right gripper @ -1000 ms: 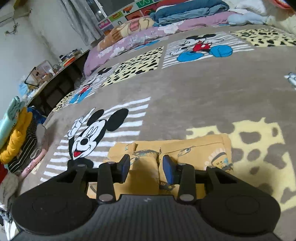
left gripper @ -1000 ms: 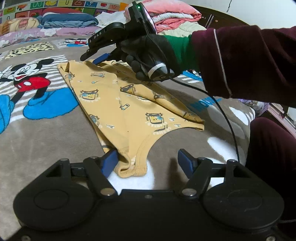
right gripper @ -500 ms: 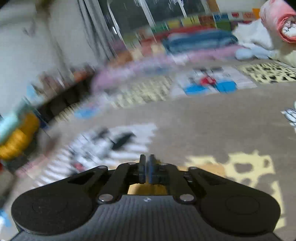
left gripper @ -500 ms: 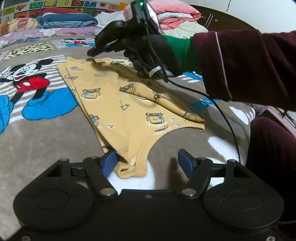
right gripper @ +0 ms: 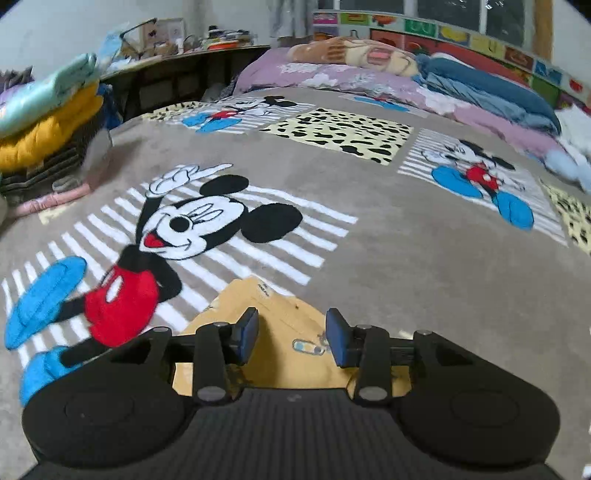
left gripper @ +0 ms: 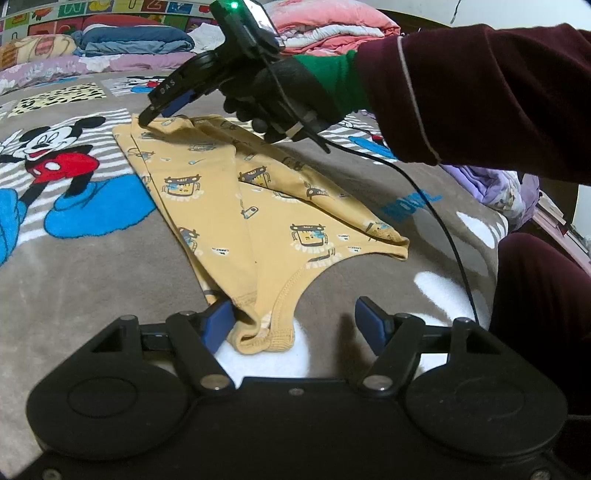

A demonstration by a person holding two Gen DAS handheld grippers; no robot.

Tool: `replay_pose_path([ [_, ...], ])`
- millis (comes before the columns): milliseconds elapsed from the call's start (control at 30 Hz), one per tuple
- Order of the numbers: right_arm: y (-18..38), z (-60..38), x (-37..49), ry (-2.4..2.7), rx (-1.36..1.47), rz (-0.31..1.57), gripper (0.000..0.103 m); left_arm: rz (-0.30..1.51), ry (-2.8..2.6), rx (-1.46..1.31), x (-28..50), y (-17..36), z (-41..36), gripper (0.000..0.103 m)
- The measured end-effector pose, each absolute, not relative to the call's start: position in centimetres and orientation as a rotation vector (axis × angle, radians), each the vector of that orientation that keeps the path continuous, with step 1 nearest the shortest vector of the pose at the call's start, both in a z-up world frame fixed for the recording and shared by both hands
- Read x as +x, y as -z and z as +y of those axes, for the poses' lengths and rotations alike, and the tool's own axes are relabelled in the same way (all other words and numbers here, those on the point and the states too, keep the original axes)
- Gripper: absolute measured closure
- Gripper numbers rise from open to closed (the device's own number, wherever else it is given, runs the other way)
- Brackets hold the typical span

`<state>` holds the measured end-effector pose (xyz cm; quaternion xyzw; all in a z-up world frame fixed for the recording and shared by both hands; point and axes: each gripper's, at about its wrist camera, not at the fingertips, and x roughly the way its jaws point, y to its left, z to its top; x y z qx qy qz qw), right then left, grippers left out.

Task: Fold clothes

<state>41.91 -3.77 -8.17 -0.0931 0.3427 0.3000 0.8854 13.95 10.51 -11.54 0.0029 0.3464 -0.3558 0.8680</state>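
A yellow printed children's garment [left gripper: 236, 206] lies partly folded on the grey cartoon-mouse blanket [left gripper: 74, 258]. My left gripper [left gripper: 295, 325] is open at its near hem, the left pad against the cloth edge. In the left wrist view my right gripper [left gripper: 151, 114], held by a black-gloved hand [left gripper: 273, 96], hovers over the garment's far corner. In the right wrist view the right gripper [right gripper: 291, 334] is open just above that yellow corner [right gripper: 273, 306], with nothing between the pads.
Folded bedding and quilts [left gripper: 325, 26] are stacked at the far side of the bed. A stack of folded clothes [right gripper: 44, 122] sits at the left edge. A purple cloth [left gripper: 495, 184] lies at the right edge, and the person's maroon sleeve [left gripper: 480, 92] spans the garment.
The right gripper shut on the garment's far edge half a second ago, swung it over, and now stands open above the far corner. The left gripper has stayed at the near hem.
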Motion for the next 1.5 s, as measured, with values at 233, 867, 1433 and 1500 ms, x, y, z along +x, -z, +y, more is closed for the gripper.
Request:
replay_pose_path([
  [233, 9.2, -2.8, 42.3, -0.685, -0.240, 0.749, 0.087, 0.726, 0.750, 0.002, 14.0, 11.6, 10.6, 0.033],
  [867, 9.1, 0.0, 42.0, -0.650, -0.332, 0.712, 0.080, 0.724, 0.768, 0.057, 13.7, 11.7, 9.9, 0.024],
  [1433, 5.9, -3.9, 25.1, -0.791, -0.309, 0.655, 0.070, 0.602, 0.675, 0.453, 10.7, 11.7, 6.8, 0.023],
  [1500, 6.5, -3.8, 23.1, -0.814, -0.302, 0.650, 0.070, 0.606, 0.655, 0.464, 10.7, 11.7, 6.9, 0.023],
])
